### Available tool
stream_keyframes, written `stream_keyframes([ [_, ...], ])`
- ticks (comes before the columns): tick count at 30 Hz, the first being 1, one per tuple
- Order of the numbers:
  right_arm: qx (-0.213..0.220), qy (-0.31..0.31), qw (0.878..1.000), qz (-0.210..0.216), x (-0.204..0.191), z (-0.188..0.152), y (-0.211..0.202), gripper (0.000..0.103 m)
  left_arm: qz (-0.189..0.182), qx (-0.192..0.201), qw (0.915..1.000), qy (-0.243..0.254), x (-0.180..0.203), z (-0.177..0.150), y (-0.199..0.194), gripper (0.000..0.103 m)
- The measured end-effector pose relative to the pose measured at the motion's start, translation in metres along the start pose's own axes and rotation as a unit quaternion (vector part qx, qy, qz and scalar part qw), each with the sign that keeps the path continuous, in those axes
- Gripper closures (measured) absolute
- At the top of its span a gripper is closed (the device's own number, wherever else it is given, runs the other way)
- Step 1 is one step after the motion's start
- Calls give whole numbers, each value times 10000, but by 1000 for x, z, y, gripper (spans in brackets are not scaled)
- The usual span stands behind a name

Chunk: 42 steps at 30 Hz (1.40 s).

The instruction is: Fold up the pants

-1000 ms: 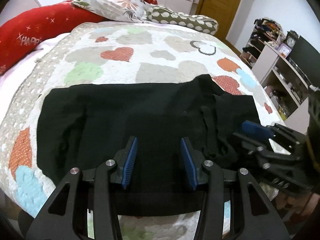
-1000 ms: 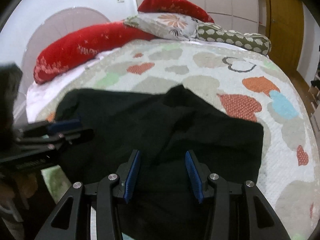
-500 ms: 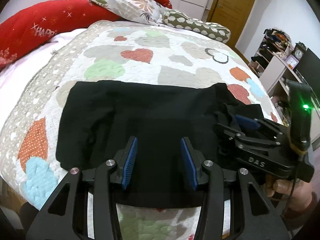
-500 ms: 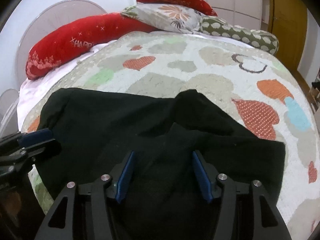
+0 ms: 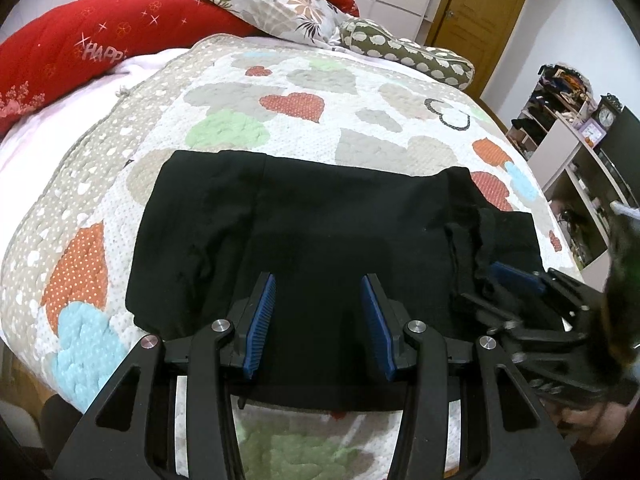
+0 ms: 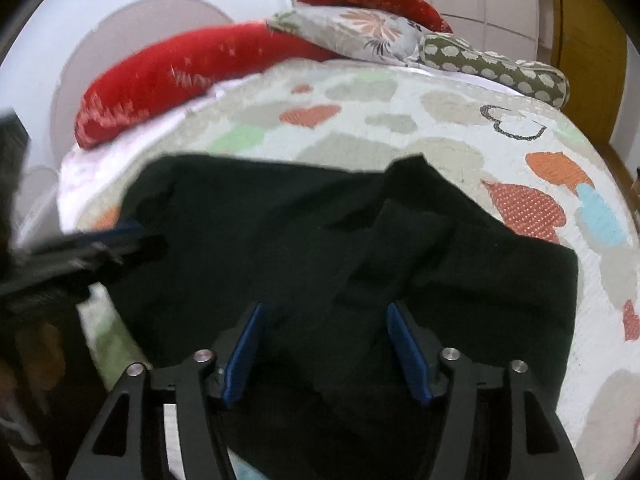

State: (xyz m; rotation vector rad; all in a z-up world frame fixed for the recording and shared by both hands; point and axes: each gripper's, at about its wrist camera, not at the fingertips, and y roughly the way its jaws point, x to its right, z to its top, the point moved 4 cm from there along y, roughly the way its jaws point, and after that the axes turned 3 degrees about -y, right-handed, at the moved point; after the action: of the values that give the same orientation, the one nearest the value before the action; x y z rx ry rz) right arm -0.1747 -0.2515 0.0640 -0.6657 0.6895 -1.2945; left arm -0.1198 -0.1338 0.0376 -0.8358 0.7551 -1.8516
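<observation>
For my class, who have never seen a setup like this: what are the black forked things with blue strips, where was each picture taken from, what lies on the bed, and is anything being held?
There is no robot here. A person holds a hand-operated gripper in each hand, and a wide-angle camera on each one looks forward along its two fingers. The blue strips are the gripping pads.

One picture comes from the left gripper, the other from the right gripper. Each camera also catches the other gripper at its edge.

On the bed lies a quilt with hearts, and on it black pants, partly folded, with a rumpled fold on the right side. Pillows lie at the far end.

Nothing is held. The left gripper hangs open over the pants. The right gripper's jaws are opening, with only loose cloth below them.
</observation>
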Motion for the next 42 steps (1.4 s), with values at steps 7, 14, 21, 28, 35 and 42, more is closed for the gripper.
stream_keyframes([
  [7,330,-59,9992,240,-5,20,-26,40,28,57,10000,-63,-4,0,-6,59],
  [14,365,10,9970,678,-20,44,-15,40,-332,101,9979,-548,-22,-7,-19,59],
  [21,337,-236,9933,1081,-50,74,9,36,-507,382,9884,-1382,-55,-22,-36,25],
  [28,304,-647,9887,1320,-77,109,35,29,-296,171,9795,-1983,-83,-31,-19,25],
  [35,-87,-1105,9837,1414,-109,130,91,28,-278,195,9804,-1942,-84,-25,1,22],
  [42,-272,-798,9752,2045,-114,136,132,40,-631,421,9761,-2035,-93,-15,11,12],
])
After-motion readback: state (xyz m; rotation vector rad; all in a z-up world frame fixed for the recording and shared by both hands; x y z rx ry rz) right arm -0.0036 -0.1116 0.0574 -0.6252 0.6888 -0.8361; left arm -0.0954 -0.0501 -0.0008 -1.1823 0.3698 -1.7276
